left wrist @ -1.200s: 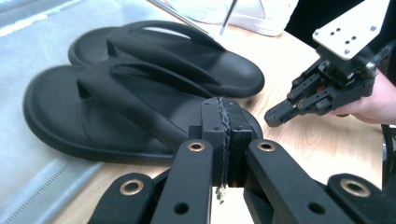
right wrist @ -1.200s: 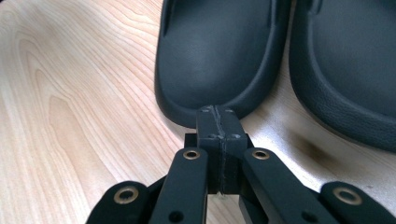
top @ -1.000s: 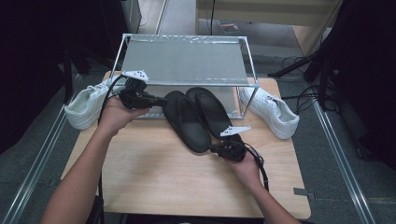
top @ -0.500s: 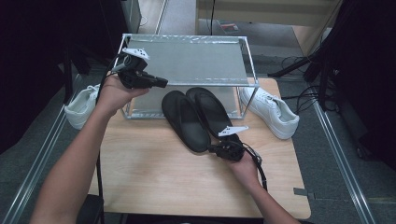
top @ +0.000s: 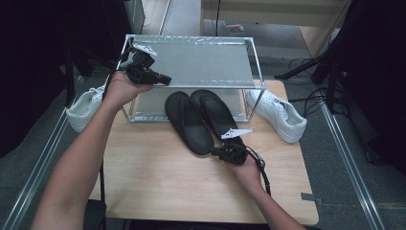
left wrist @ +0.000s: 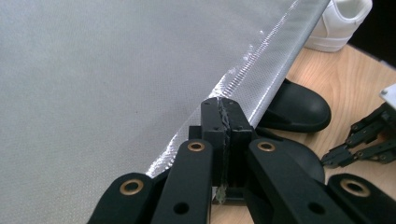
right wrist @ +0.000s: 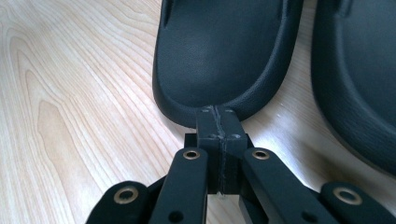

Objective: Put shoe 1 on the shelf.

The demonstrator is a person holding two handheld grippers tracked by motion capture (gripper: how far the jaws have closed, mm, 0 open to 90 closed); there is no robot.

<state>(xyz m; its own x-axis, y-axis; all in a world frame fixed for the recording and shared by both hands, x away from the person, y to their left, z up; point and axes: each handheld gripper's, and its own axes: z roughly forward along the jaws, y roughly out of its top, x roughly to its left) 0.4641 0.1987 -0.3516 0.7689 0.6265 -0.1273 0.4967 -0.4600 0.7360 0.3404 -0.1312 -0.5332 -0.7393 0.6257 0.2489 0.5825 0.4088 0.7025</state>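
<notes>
Two black slippers lie side by side on the wooden table, toes under a metal rack: the left slipper (top: 186,122) (right wrist: 224,51) and the right slipper (top: 215,110) (right wrist: 359,70). My right gripper (top: 214,152) (right wrist: 218,112) rests low on the table, shut, with its tips against the heel edge of the left slipper and nothing between the jaws. My left gripper (top: 167,80) (left wrist: 226,105) is held up over the front left edge of the rack's mesh top (top: 201,60) (left wrist: 93,70). It is shut and empty.
A white sneaker (top: 84,108) lies off the table's left side, beside the rack. Another white sneaker (top: 280,115) (left wrist: 341,23) sits at the right. Bare wood (top: 158,182) spreads in front of the slippers. Dark equipment and cables surround the table.
My left gripper has risen from table level near the slippers' toes to above the rack's front left corner. The right gripper and both slippers have stayed put.
</notes>
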